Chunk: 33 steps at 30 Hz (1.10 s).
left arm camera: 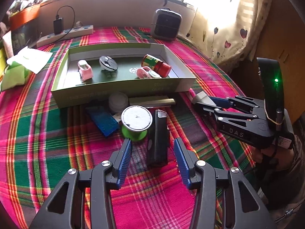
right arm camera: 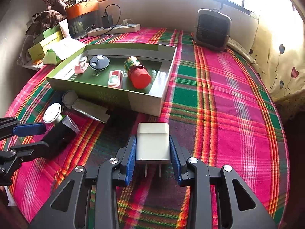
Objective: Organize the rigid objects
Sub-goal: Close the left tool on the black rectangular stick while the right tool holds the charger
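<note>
My right gripper (right arm camera: 152, 140) is shut on a white charger plug (right arm camera: 152, 145), its prongs pointing back toward the camera, low over the plaid cloth. In the left wrist view the same gripper (left arm camera: 200, 100) holds the charger (left arm camera: 202, 96) right of the green tray (left arm camera: 124, 90). My left gripper (left arm camera: 152, 141) stands open astride a black oblong device (left arm camera: 158, 143), pads clear of its sides. Just ahead are a green spool with a white top (left arm camera: 136, 121), a blue box (left arm camera: 103, 122) and a grey flat bar (left arm camera: 151, 101). The tray holds a red-capped jar (left arm camera: 156, 64), a black-and-white round item (left arm camera: 107, 63) and two pink pieces.
A small grey heater (right arm camera: 212, 28) stands at the back right of the cloth. A white power strip (left arm camera: 64, 35) with a plugged adapter lies at the back left. A green tissue pack (left arm camera: 15, 72) sits left of the tray. A patterned curtain (right arm camera: 282, 66) hangs along the right.
</note>
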{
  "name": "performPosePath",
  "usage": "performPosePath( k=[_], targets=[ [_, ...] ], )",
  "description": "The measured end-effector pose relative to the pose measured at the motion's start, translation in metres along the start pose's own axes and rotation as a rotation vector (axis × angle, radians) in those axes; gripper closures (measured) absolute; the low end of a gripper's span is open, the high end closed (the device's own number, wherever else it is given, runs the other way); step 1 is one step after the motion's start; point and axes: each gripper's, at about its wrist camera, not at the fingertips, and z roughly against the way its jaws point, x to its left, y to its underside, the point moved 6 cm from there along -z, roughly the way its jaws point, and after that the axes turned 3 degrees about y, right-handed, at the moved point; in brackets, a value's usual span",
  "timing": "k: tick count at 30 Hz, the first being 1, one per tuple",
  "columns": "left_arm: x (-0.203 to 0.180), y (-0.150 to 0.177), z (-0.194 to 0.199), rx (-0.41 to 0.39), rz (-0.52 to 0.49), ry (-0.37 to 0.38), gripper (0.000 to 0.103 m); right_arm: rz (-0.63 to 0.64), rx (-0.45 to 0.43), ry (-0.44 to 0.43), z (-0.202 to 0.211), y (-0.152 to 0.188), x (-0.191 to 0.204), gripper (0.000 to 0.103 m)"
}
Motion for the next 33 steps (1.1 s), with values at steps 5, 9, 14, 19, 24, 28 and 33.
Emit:
performPosePath(
  k=[5, 9, 14, 19, 24, 28, 33],
  targets=[
    [-0.009, -0.003, -0.009, 0.005, -0.044, -0.039, 0.058, -0.017, 0.0, 0.006, 0.007, 0.009, -0.007, 0.068],
    [-0.011, -0.003, -0.016, 0.008, -0.057, -0.053, 0.058, -0.029, -0.002, 0.013, 0.013, 0.016, -0.011, 0.068],
    [-0.013, -0.004, -0.02, 0.002, -0.083, -0.092, 0.058, -0.04, -0.004, 0.017, 0.015, 0.019, -0.013, 0.068],
    [-0.013, -0.004, -0.022, -0.006, -0.107, -0.13, 0.062, -0.038, -0.005, 0.02, 0.015, 0.02, -0.012, 0.068],
    [-0.012, -0.004, -0.022, -0.012, -0.121, -0.164, 0.069, -0.04, -0.005, 0.018, 0.015, 0.02, -0.012, 0.068],
    [-0.012, -0.003, -0.023, -0.009, -0.119, -0.152, 0.08, -0.039, -0.005, 0.019, 0.015, 0.02, -0.012, 0.068],
    [-0.013, -0.002, -0.024, -0.01, -0.124, -0.151, 0.08, -0.039, -0.005, 0.019, 0.015, 0.02, -0.012, 0.068]
  ],
)
